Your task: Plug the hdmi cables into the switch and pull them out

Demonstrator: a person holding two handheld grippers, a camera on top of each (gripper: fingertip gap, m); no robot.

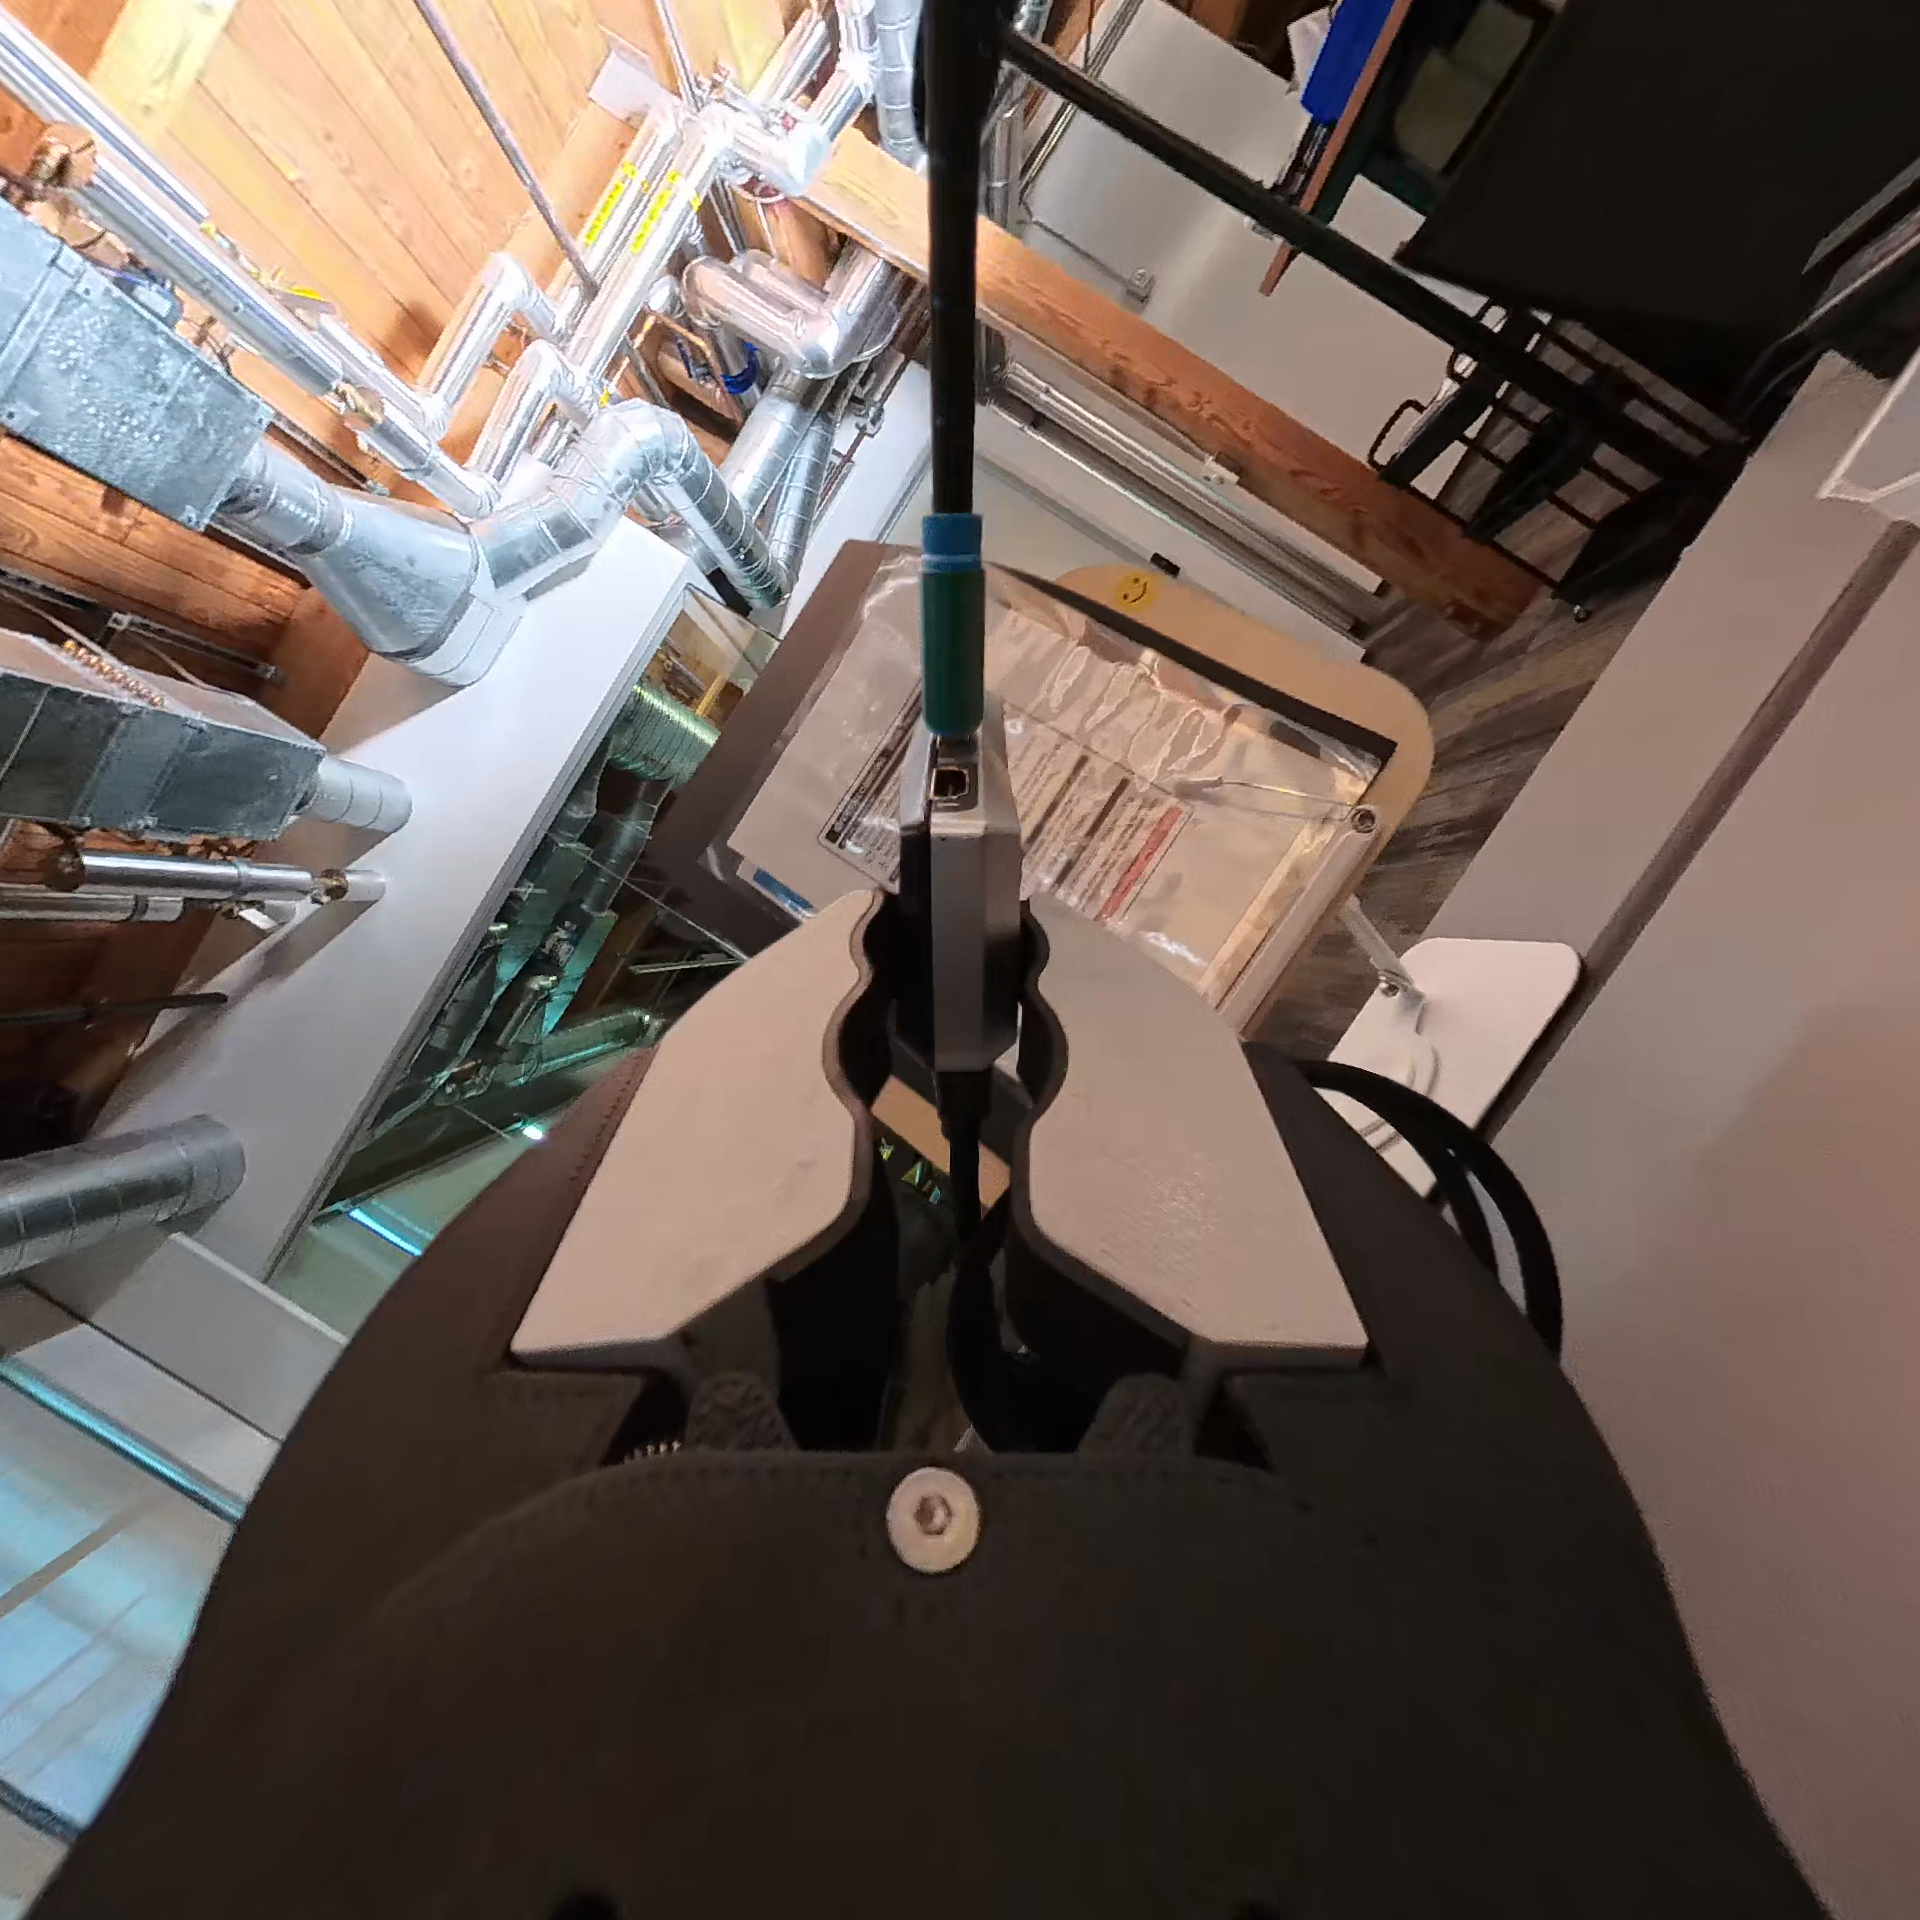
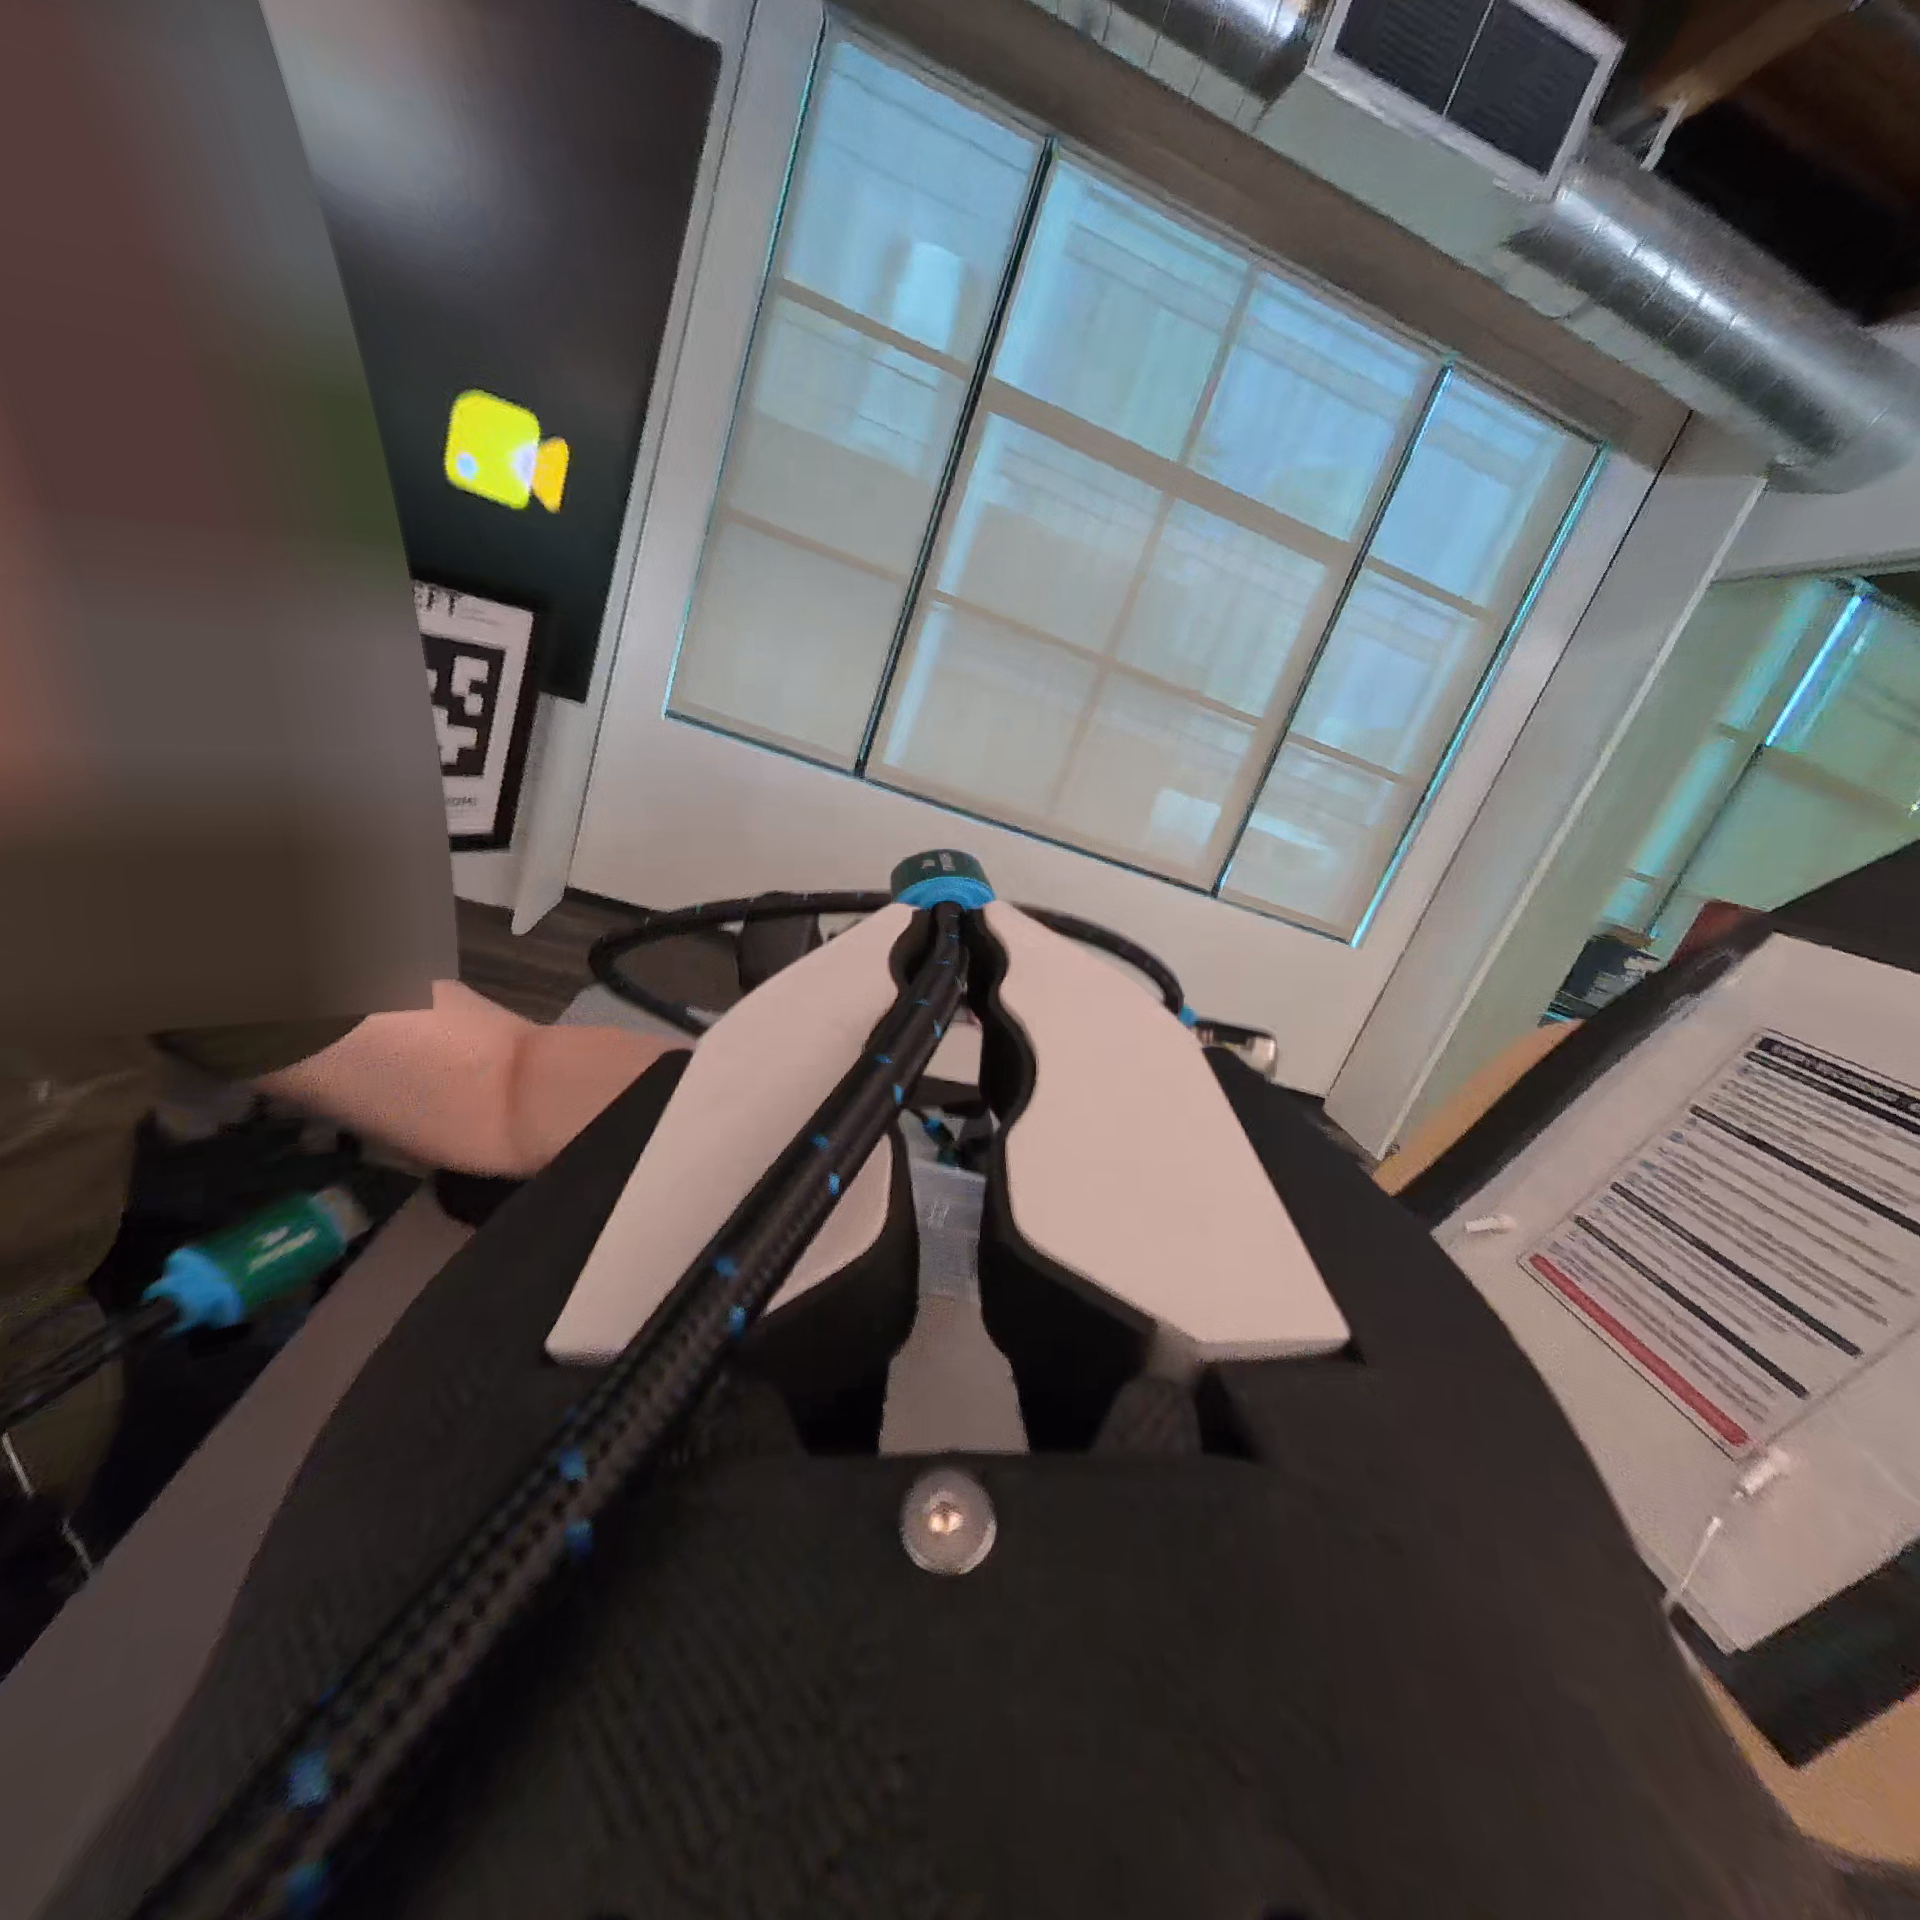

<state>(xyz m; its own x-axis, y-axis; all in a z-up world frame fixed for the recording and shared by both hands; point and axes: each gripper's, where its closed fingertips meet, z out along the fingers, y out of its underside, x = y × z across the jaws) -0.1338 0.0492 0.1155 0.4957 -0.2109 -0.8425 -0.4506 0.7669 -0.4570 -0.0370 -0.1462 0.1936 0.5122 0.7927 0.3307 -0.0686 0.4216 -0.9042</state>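
My left gripper [image 1: 951, 935] is shut on a grey metal HDMI switch [image 1: 961, 914] and holds it upright in the air. A green and blue HDMI plug [image 1: 951, 649] sits in the switch's top end, and its black cable [image 1: 951, 260] runs up out of view. A small open port [image 1: 945, 787] shows beside it. My right gripper [image 2: 940, 930] is shut on a black braided cable [image 2: 821, 1153] just behind its green and blue plug [image 2: 938, 878], which points away. A second green plug [image 2: 265, 1252] shows at the lower left, by a person's forearm [image 2: 447, 1091].
A clear acrylic stand with a printed sheet [image 1: 1195, 790] stands behind the switch; it also shows in the right wrist view [image 2: 1756, 1236]. A black cable loop [image 2: 665, 971] and a loose plug [image 2: 1231, 1039] lie on the table. A window [image 2: 1091, 540] is ahead.
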